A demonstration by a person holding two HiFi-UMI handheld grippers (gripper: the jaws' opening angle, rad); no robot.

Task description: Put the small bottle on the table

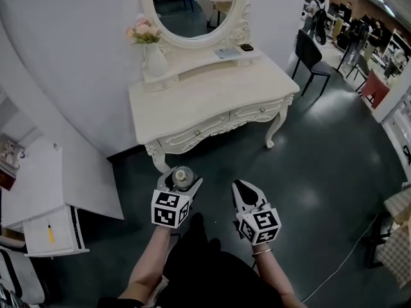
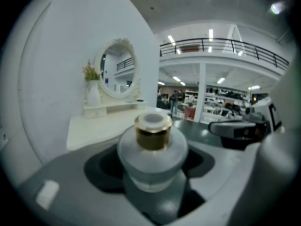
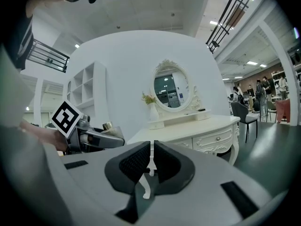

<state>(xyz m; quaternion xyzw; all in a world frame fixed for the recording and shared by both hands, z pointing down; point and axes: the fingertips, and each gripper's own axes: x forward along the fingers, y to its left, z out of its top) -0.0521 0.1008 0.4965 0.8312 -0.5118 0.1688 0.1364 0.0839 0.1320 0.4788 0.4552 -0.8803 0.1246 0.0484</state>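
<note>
My left gripper (image 1: 182, 179) is shut on a small frosted glass bottle (image 1: 182, 176) with a gold cap, held upright above the dark floor just in front of the white dressing table (image 1: 212, 98). In the left gripper view the bottle (image 2: 152, 149) fills the space between the jaws, with the table (image 2: 96, 125) beyond at left. My right gripper (image 1: 244, 191) hangs beside it to the right, shut with nothing in it; in the right gripper view its pads (image 3: 165, 160) stand almost touching, and the left gripper (image 3: 96, 138) with the bottle's cap shows at left.
On the table's raised back shelf stand a white vase of flowers (image 1: 151, 47), an oval mirror (image 1: 194, 5) and small items (image 1: 246, 47). A white cabinet (image 1: 48, 204) stands at left, a black chair (image 1: 311, 56) at right. People stand far back in the showroom.
</note>
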